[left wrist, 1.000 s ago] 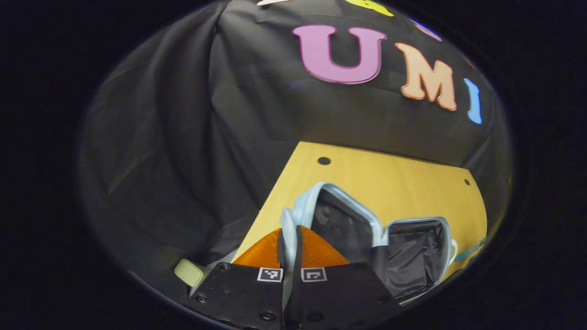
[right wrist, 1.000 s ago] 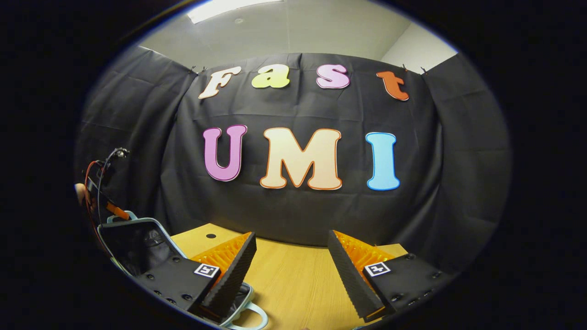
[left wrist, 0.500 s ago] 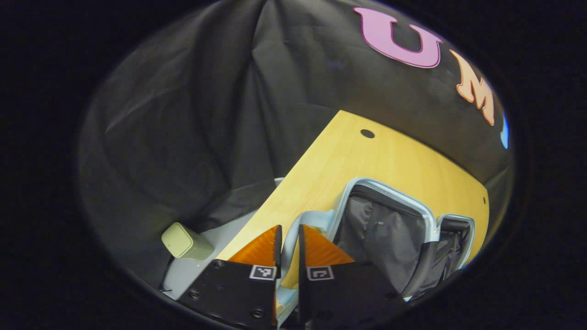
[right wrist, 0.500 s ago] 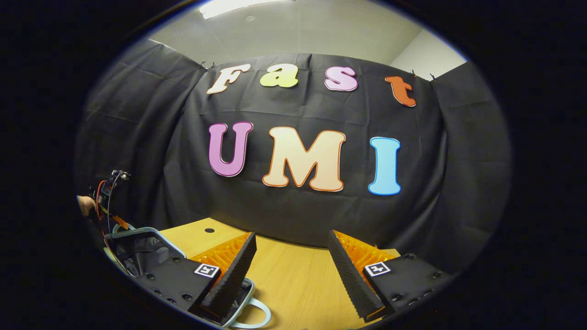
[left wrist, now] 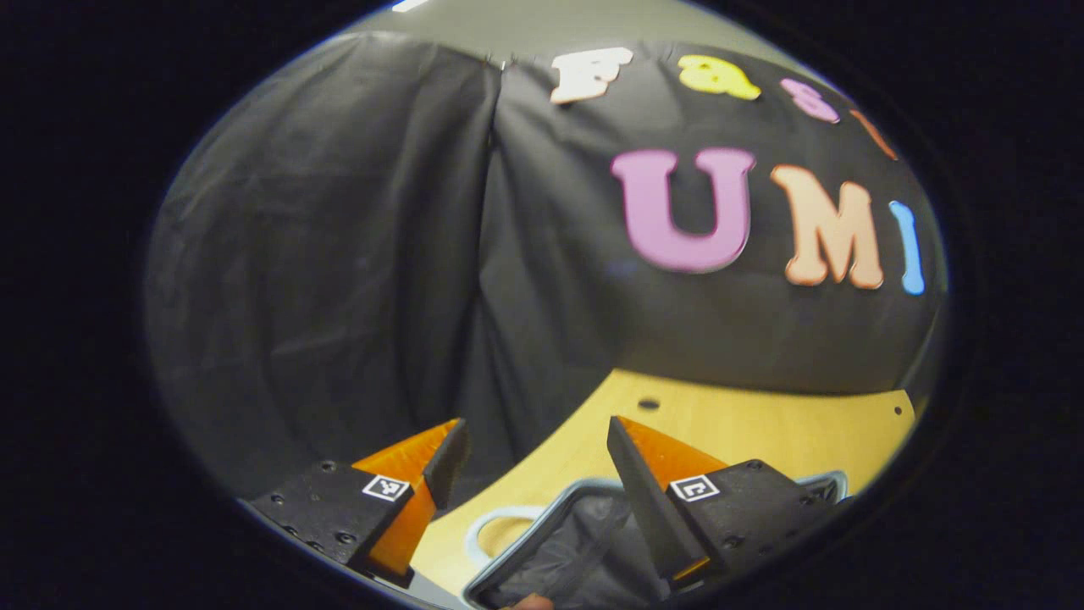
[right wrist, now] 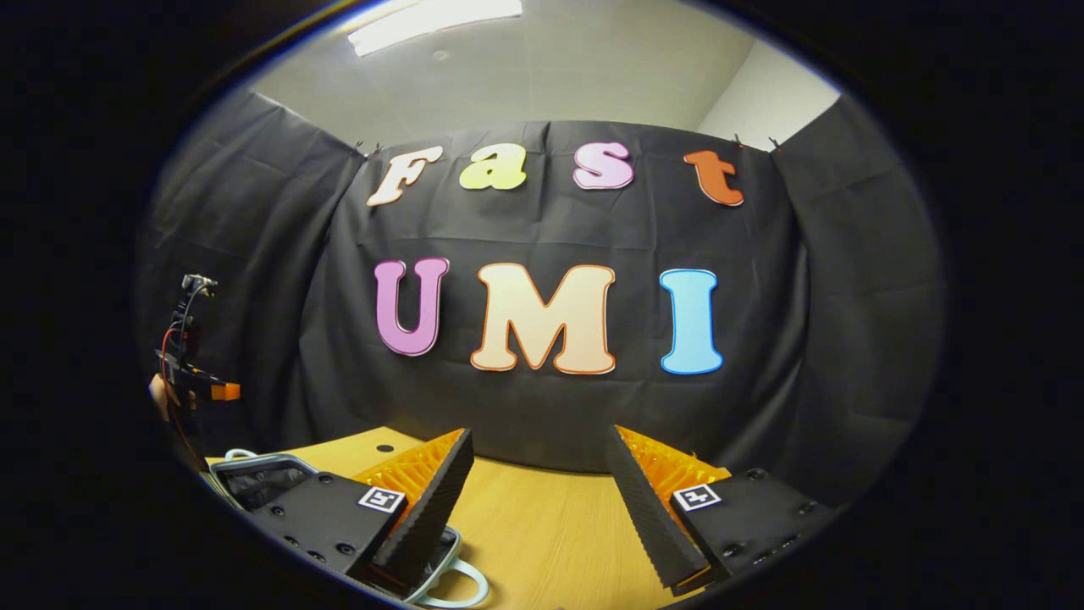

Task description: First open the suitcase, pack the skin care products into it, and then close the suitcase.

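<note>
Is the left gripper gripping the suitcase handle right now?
No. In the left gripper view the left gripper is open, with the suitcase handle loop lying on the table between its spread fingers, untouched.

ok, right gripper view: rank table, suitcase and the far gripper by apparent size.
1. Table: largest.
2. Suitcase: partly hidden behind the near finger, so its full size is unsure.
3. Left gripper: smallest, though it's also farthest away.

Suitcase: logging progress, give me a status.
Left gripper open above the suitcase. Right gripper open over the table. Suitcase open.

Suitcase (left wrist: 542, 508) pale blue, lining black; table (left wrist: 762, 432) tan.
</note>
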The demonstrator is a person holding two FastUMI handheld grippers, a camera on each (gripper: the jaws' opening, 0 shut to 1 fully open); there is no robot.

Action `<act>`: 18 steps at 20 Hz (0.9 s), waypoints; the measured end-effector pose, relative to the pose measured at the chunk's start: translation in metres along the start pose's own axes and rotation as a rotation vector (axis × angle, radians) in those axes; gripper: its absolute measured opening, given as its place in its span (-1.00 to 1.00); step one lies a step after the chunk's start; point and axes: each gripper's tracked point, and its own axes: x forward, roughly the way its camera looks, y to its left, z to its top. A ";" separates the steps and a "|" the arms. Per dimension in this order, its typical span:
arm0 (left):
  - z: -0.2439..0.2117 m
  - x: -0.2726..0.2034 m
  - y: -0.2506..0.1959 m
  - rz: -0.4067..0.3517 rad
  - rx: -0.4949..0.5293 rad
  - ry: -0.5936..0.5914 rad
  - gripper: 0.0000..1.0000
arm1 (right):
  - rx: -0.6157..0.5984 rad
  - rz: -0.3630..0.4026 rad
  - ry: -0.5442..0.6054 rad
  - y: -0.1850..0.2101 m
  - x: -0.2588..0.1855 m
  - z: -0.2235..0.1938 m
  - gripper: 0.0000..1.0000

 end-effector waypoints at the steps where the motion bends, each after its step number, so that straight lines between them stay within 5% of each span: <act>1: 0.022 -0.019 -0.017 -0.035 -0.011 -0.056 0.89 | 0.016 -0.001 -0.012 -0.006 -0.003 0.004 0.97; 7: 0.079 -0.098 -0.115 -0.251 -0.115 -0.128 0.90 | 0.044 -0.012 -0.057 -0.044 -0.023 0.022 0.97; 18: 0.021 -0.197 -0.317 -0.576 -0.094 0.002 0.91 | 0.047 -0.074 -0.072 -0.128 -0.072 0.028 0.96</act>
